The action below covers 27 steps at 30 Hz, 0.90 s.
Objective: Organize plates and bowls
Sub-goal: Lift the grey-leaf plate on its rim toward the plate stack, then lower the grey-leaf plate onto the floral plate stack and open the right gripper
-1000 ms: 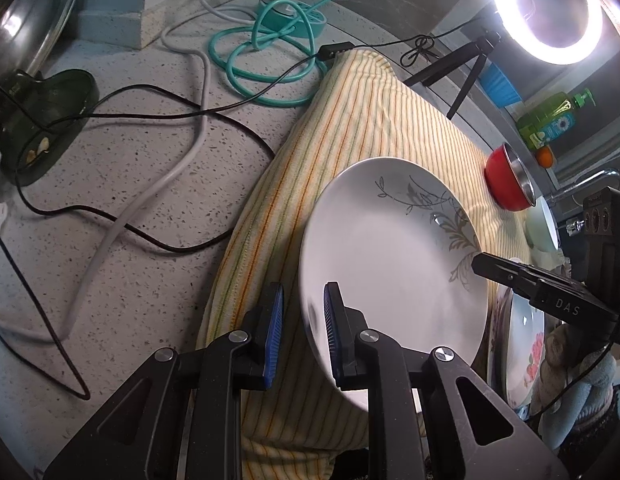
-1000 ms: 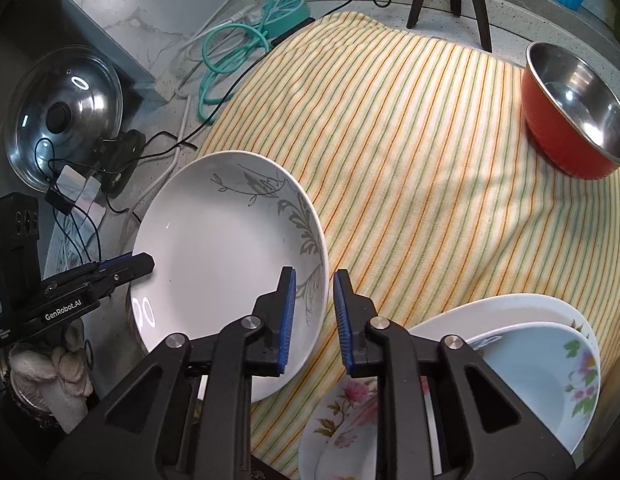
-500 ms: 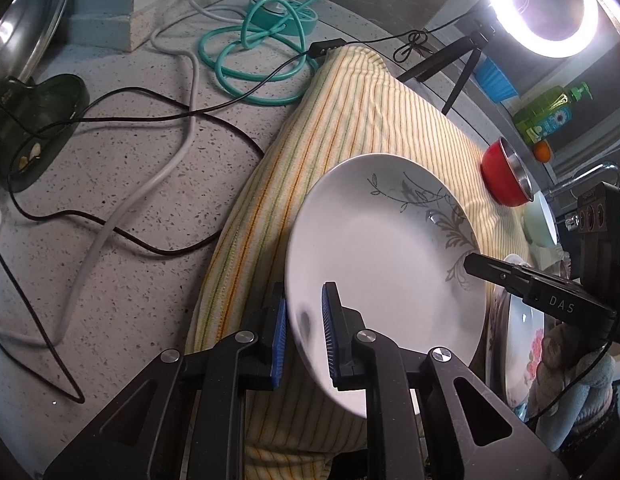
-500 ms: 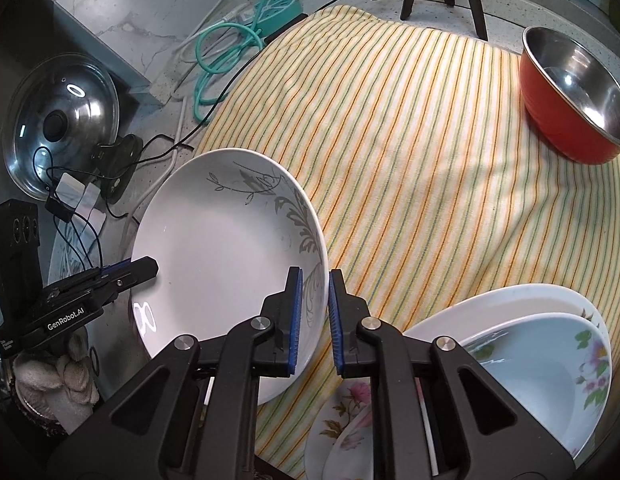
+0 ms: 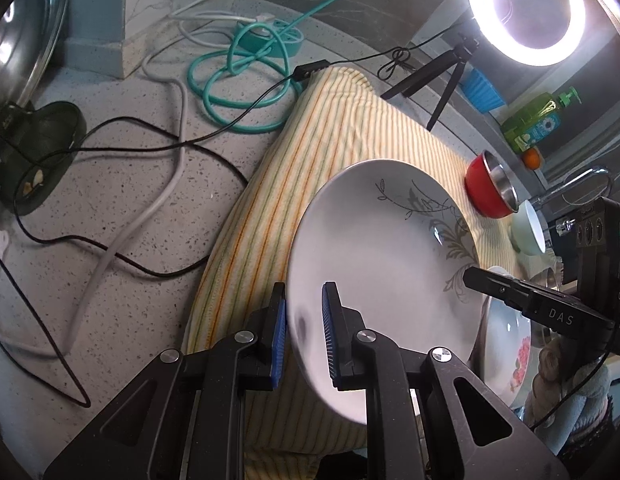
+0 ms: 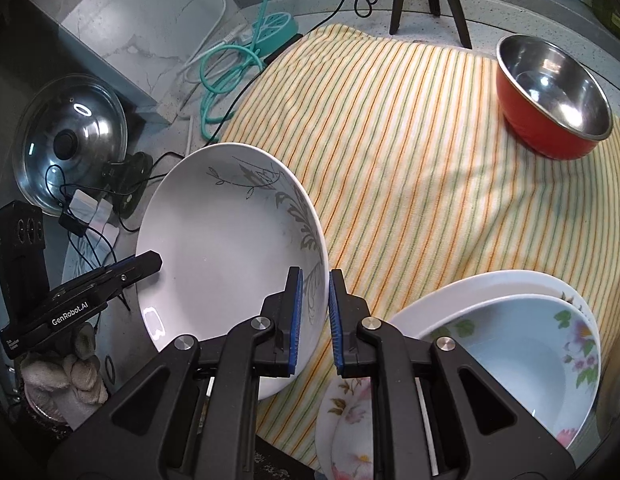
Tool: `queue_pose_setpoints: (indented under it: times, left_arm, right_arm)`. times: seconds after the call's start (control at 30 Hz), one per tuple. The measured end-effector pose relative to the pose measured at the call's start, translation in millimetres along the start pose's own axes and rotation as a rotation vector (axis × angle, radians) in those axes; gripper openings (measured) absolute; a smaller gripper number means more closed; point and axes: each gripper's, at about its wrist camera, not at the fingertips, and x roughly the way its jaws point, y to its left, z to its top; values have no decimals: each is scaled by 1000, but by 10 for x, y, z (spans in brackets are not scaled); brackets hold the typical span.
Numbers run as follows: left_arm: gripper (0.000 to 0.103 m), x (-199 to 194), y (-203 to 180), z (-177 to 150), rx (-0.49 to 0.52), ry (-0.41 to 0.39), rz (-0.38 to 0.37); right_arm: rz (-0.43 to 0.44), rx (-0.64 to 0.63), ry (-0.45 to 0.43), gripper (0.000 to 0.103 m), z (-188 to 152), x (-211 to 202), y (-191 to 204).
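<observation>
A white plate with a grey leaf pattern (image 5: pixel 382 256) is held tilted above the striped cloth (image 5: pixel 334 132). My left gripper (image 5: pixel 304 330) is shut on its near rim. My right gripper (image 6: pixel 313 314) is shut on the opposite rim; the plate also shows in the right wrist view (image 6: pixel 226 248). The right gripper shows in the left wrist view as a black arm (image 5: pixel 522 300) at the plate's far edge. A stack of floral plates and a pale blue bowl (image 6: pixel 510 344) sits at the lower right. A red steel-lined bowl (image 6: pixel 554 96) stands on the cloth's far right.
Cables, a teal hose coil (image 5: pixel 246 76) and a glass pot lid (image 6: pixel 70 148) lie on the speckled counter to the left. A ring light on a tripod (image 5: pixel 526 8), a soap bottle (image 5: pixel 538 120) and a pale green bowl (image 5: pixel 528 228) stand at the back right.
Both grippers closed on the plate's rims and the plate has risen and tilted a little. The right jaws stand slightly wider now than half a second ago.
</observation>
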Motion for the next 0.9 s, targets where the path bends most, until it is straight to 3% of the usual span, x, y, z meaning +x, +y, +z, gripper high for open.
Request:
queue_pose_setpoints:
  times: [0.47, 0.9]
  left_arm:
    - [15, -88, -519, 87, 101, -8, -80]
    - [15, 153, -1142, -89, 225, 81, -149]
  right_arm:
    - [-8, 87, -64, 13, -240, -593, -360]
    - [-55, 227, -85, 13, -761, -1003, -953]
